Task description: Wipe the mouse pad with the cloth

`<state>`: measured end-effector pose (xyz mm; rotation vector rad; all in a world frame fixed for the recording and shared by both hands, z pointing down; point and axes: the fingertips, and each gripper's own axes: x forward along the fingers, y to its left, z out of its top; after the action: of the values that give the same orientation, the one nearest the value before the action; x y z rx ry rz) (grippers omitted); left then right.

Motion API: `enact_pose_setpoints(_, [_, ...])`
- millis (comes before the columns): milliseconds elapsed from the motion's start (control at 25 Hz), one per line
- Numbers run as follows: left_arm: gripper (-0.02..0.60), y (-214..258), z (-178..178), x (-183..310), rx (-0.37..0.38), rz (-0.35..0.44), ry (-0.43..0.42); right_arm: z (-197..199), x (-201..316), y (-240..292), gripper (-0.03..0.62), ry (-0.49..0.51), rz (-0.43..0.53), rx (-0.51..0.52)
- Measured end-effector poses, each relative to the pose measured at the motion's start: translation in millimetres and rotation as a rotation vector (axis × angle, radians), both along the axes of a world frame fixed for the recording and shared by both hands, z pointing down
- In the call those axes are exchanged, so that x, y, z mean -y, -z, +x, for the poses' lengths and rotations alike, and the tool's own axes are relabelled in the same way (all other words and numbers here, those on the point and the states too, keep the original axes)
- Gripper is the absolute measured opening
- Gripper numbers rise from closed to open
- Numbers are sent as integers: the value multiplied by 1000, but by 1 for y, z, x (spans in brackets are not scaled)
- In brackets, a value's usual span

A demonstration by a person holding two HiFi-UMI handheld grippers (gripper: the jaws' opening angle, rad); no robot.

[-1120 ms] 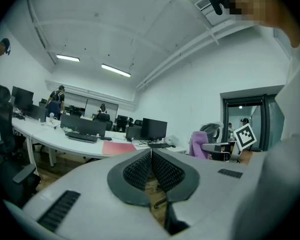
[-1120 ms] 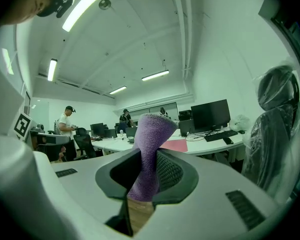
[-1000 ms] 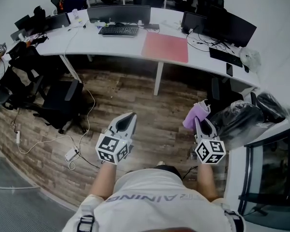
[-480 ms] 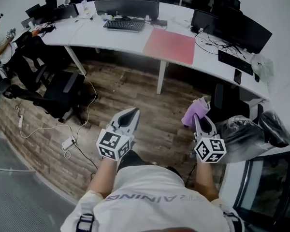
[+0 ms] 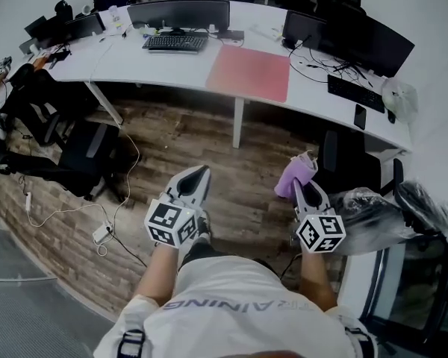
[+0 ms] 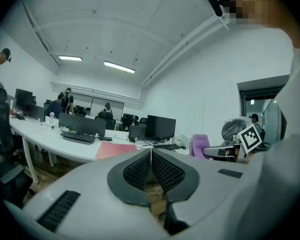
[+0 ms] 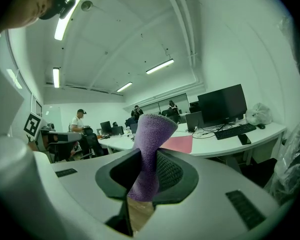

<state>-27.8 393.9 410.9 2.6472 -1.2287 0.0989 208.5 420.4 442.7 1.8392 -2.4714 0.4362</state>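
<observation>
Wood-plank floor [image 5: 209, 162]: brown boards, running under the furniture and beneath both grippers in the head view.

Desk [image 5: 134, 62]: white, long and curved, across the top of the head view, well apart from the person.

Office chair [image 5: 86, 151]: black, on the floor at the left, in front of the desk.

Monitors [image 5: 179, 13]: black, standing in a row along the desk's far edge.

Mouse pad [image 5: 250, 73]: pink-red, rectangular, lying flat on the desk between the keyboard and the right-hand monitors. Nothing rests on it, and it is far from both grippers.

Keyboard [image 5: 175, 42]: black, on the desk just left of the mouse pad.

Left gripper [image 5: 196, 176]: held over the floor and pointing toward the desk. Its own view shows the ribbed pads [image 6: 135, 171] pressed together with nothing between them.

Right gripper [image 5: 302, 189]: held level with the left one, also over the floor. Its jaws are clamped on the cloth.

Cloth [image 5: 295, 176]: purple and soft, pinched at its middle between the right jaws. Its upper part flares out above them [image 7: 149, 149].
</observation>
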Motion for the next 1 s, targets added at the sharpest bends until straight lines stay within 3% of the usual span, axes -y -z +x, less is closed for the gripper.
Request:
enact_pose_setpoints(360, [32, 10, -18, 69, -19, -4, -47, -17, 63, 15, 97, -49, -1, -41])
enact_pose_setpoints(1000, [32, 7, -124, 207, -53, 10, -85, -118, 180, 20, 97, -112, -45, -98])
